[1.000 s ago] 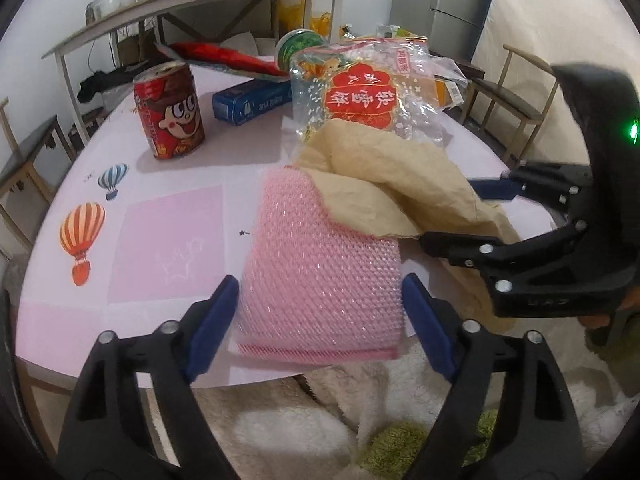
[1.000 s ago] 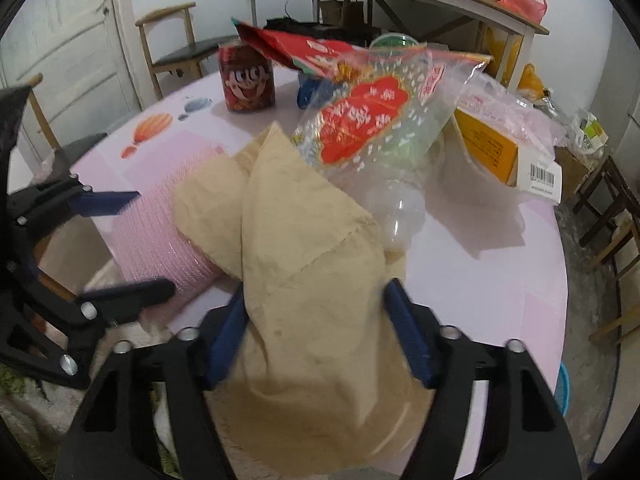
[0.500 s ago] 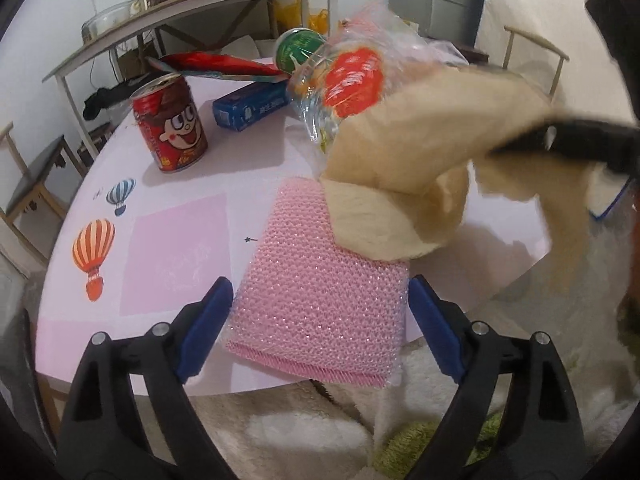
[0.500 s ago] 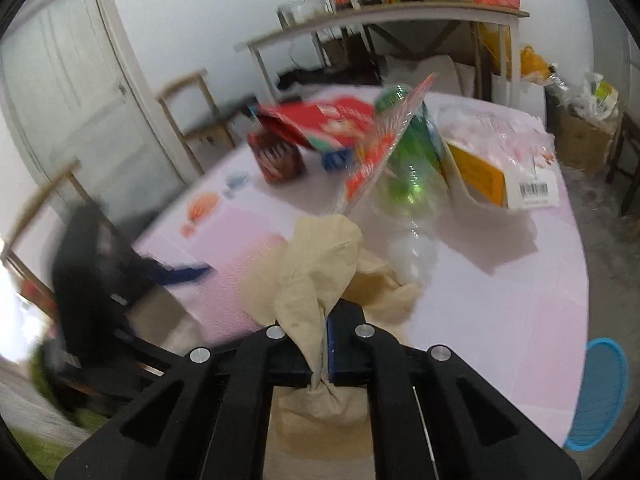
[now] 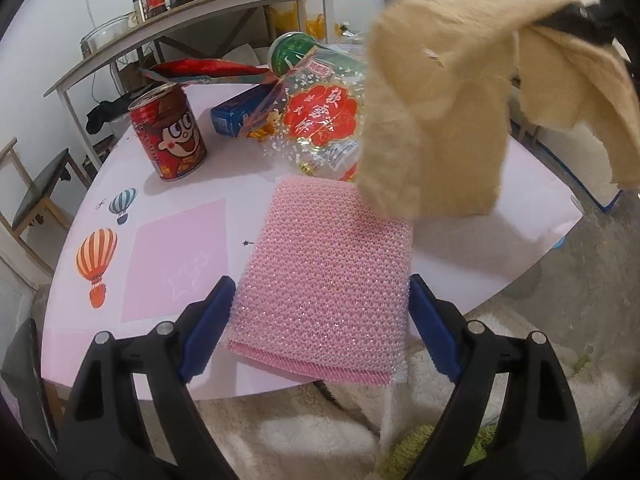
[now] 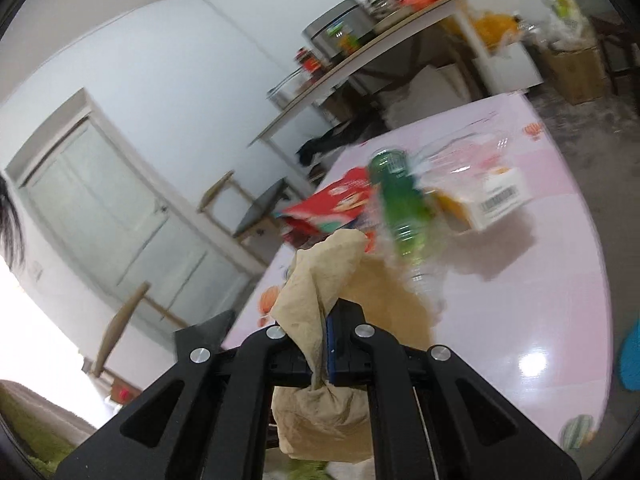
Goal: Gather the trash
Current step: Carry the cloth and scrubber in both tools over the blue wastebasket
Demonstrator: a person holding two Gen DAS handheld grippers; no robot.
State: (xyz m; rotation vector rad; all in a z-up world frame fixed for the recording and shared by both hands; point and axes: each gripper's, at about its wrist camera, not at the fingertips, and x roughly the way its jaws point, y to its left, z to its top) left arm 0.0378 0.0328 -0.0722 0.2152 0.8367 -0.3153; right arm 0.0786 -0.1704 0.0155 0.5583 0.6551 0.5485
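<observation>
2 grippers are in use over a round pink table; the right gripper has its blue pads pressed together on a crumpled tan paper, which bunches above and below the pinch; seen from the left wrist, that tan paper hangs in the air at the upper right, clear of the table surface, its lower edge overlapping the view of the far corner of a pink mesh pad.

The left gripper stands spread wide, 1 blue pad on either side of the near end of the pink mesh pad; whether the pads touch its edges cannot be told; the pad lies flat at the table's near edge.

Behind the pad lies a clear plastic bag with a red label; a green bottle sits behind it; a blue box lies to the left of the bag; a red can with a cartoon face stands upright further left; a red wrapper lies behind the can.

The right wrist view is blurred; a white box with a barcode rests on the far side of the table.
</observation>
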